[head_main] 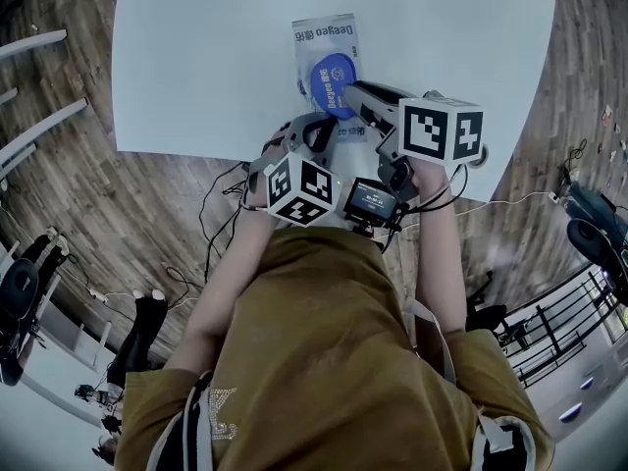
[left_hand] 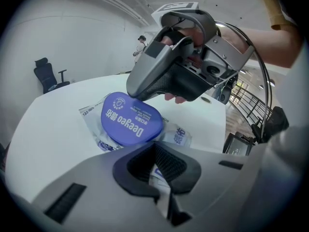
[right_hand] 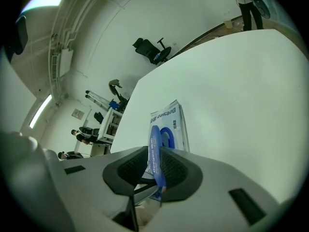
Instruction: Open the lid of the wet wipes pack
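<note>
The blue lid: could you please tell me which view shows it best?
The left gripper view: the blue lid faces the camera, raised, its edge pinched by the right hand-held gripper. The right gripper view shows it only edge-on between the jaws; the head view shows it small, partly covered.

floor (head_main: 59,214): wood planks | table (head_main: 196,67): white | walls (left_hand: 72,47): white | office chair (right_hand: 152,50): black | ceiling: strip light (right_hand: 41,3)

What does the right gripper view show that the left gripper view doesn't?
Only the right gripper view: the blue lid edge-on, pinched in the right tool, with the blue opening rim exposed behind it. Only the left gripper view: the lid's printed top, and the left tool clamping the wet wipes pack at its near edge. Both: pack, lid, right tool, white table.
</note>
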Tool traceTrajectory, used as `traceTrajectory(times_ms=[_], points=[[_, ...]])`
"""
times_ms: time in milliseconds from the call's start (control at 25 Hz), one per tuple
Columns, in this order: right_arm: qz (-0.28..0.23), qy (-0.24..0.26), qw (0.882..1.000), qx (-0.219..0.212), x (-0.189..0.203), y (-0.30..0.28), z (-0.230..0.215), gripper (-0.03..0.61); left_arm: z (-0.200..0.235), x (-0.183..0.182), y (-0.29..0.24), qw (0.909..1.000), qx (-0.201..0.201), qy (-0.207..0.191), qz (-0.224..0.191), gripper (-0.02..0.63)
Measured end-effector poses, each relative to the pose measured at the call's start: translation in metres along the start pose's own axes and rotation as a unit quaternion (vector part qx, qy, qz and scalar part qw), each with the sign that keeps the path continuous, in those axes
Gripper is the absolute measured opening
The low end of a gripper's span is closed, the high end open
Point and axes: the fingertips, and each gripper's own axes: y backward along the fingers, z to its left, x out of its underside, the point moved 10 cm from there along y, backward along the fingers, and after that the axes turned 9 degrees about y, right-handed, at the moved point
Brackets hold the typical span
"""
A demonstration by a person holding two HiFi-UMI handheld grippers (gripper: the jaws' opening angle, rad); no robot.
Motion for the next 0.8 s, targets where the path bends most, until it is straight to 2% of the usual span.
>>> traceTrajectory(times_ms=[120,320,480,560,680,800], points=[[-0.005,0.000,1.000,0.002,0.000,0.001,0.003,0.087,0.000,0.000,0.002,1.0000,0.000,-0.003,-0.005,0.002],[-0.018,-0.007,1.000,-0.003,0.002,0.002,0.004,0.087,-0.007,0.001,0.004,0.9976,-0.025,-0.064,-0.008,0.002],[-0.025,-0.013,1.000,-0.011,0.001,0.002,0.004,0.087,-0.006,0.000,0.008,0.9966,-0.033,-0.072,-0.023,0.002],[-0.029,-0.019,0.999,-0.013,0.002,0.003,0.004,0.087,-0.008,0.000,0.010,0.9950,-0.037,-0.087,-0.032,0.002],[-0.033,-0.020,0.999,-0.014,0.001,0.003,0.003,0.087,-0.013,0.002,0.009,0.9935,-0.030,-0.102,-0.040,0.002],[-0.036,-0.019,0.999,-0.018,-0.001,0.002,0.004,0.087,-0.018,0.002,0.009,0.9941,-0.009,-0.097,-0.048,0.002]])
